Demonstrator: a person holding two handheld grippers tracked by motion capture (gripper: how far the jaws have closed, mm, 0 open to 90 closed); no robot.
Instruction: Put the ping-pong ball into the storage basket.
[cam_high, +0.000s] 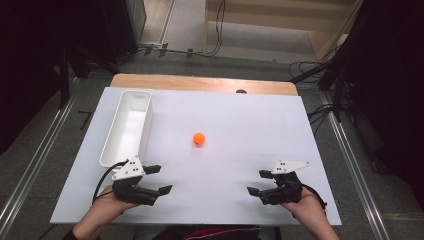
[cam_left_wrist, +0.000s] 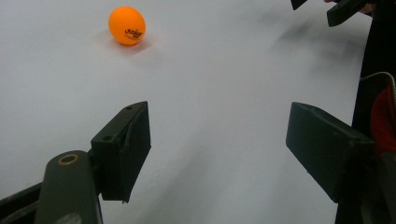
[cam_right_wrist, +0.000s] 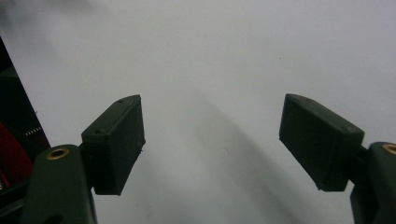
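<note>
Your left gripper (cam_high: 159, 179) and right gripper (cam_high: 259, 182) rest at the worktop's (cam_high: 250, 125) near edge, fingers released; 1 orange ball (cam_high: 199, 138) lies mid-worktop, white bin (cam_high: 127, 127) along the left edge.

Orange ball (cam_high: 199, 138) rests near the white table's (cam_high: 250, 125) centre. Long white tray (cam_high: 127, 127) lies along the left edge, well apart.

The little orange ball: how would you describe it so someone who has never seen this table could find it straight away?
Start with the white table top and the long white tray along its left side. To the right of that tray, near the table's middle, the orange ball lies alone on the bare surface. It is the only round, brightly coloured thing there, with small dark print on its side.
</note>
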